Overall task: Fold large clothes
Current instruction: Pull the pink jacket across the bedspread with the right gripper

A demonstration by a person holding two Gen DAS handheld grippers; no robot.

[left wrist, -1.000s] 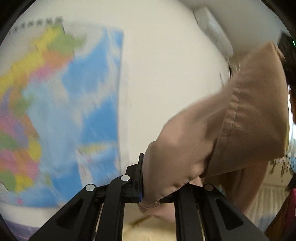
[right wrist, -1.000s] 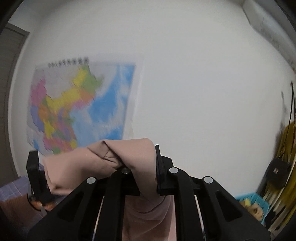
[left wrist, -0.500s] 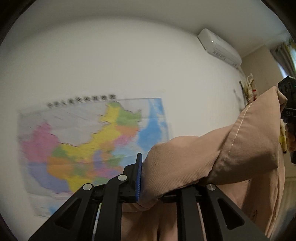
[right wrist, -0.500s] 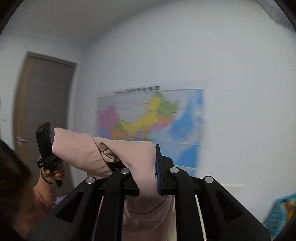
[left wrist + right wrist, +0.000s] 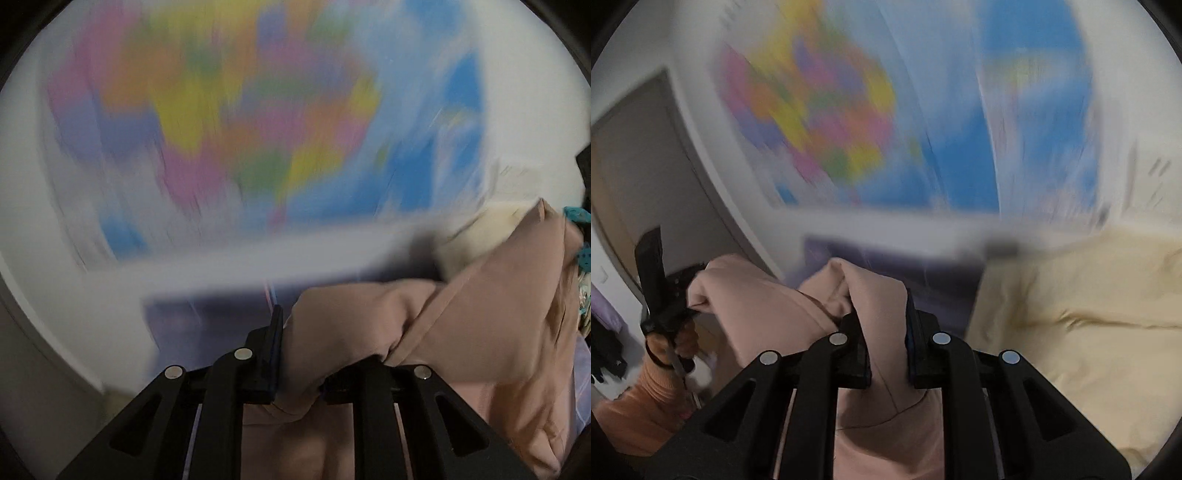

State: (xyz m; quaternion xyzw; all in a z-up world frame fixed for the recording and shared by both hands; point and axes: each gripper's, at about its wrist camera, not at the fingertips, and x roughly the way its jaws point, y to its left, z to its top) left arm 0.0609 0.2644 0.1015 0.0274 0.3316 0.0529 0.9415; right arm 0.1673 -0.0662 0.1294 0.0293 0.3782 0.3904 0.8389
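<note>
Left gripper (image 5: 301, 354) clamped on a bunched fold of the pink garment (image 5: 461, 325) — cloth pinched between the two fingers, draping off to its right and down below the jaws. Right gripper (image 5: 886, 343) likewise closed on a thick fold of the same garment, fabric filling the gap between its fingers and hanging straight down under them. Garment strung between the two grippers, off any surface near the jaws. From the right wrist view: left gripper visible far left of the right one, gripped by a hand (image 5: 670, 343) in an orange sleeve (image 5: 639, 402), cloth spanning across from it.

Ahead of both grippers — colourful wall map (image 5: 240, 122), heavily motion-blurred. Below the map, a purple-covered surface (image 5: 894, 266), just beyond the right gripper's fingertips. Right of the right gripper: pale yellow bedding (image 5: 1078, 317), rumpled. Brown door (image 5: 639, 166) up and left of the right gripper. Background blurred in both views; grippers and cloth sharp.
</note>
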